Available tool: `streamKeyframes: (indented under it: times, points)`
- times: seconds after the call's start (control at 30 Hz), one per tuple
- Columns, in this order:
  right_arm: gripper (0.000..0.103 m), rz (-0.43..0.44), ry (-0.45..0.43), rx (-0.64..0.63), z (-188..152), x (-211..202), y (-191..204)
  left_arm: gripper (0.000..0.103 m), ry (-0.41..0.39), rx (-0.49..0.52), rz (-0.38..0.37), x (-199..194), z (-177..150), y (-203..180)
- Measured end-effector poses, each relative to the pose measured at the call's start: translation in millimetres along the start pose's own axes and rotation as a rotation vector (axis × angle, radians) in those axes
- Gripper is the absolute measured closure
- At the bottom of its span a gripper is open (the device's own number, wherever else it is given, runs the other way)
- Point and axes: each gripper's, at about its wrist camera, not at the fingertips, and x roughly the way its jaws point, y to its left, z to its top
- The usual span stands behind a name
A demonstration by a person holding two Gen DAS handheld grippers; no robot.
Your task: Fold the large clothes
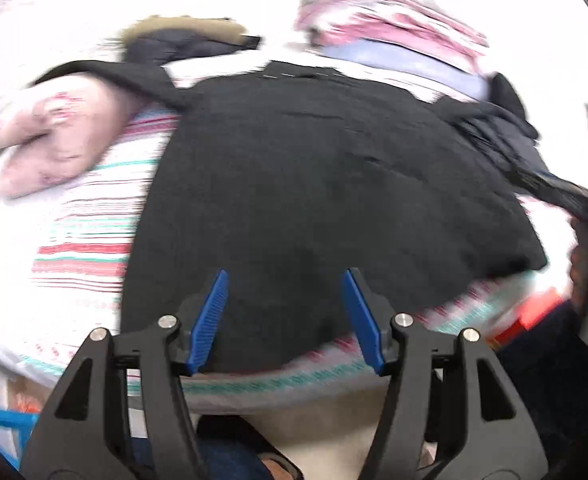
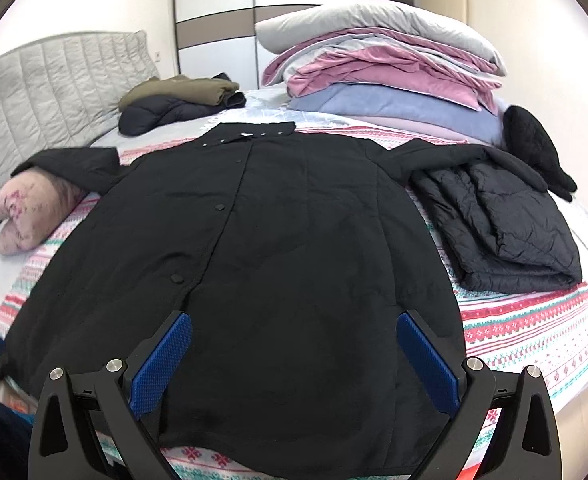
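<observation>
Where hem (image 2: 294,460) nears bed (image 2: 534,332) edge

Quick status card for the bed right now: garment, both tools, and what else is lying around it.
garment: black coat spread flat, buttoned front up, sleeves out to both sides
surface: bed with patterned cover
left tool: open, nothing between the pads, above the coat's hem
right tool: open, empty, above the hem
beside coat: folded dark quilted jacket to the right, pink pillow to the left
behind: folded bedding stack
</observation>
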Motion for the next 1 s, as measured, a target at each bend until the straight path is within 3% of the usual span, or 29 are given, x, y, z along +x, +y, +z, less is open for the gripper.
streamKeyframes:
  times: [0.2,0.4,0.67,1.0]
  points:
    - [0.0,-0.035,0.09,-0.13,-31.8,-2.8,-29.2,0.042,0.018,-0.103,0.055,-6.8,-23.6,49.9]
    - [0.0,-0.049,0.008,-0.095,-39.0,-35.9,-46.1,0.037,-0.074,-0.079,0.041,-25.3,-23.6,29.3]
    - [0.0,-0.092,-0.068,-0.077,-40.0,-63.7,-17.6,0.036,-0.094,-0.03,0.047,-29.5,-9.2,3.0]
    - [0.0,-0.141,-0.069,-0.056,-63.5,-72.3,-22.5,0.035,-0.07,-0.037,0.047,-30.7,-12.1,0.1]
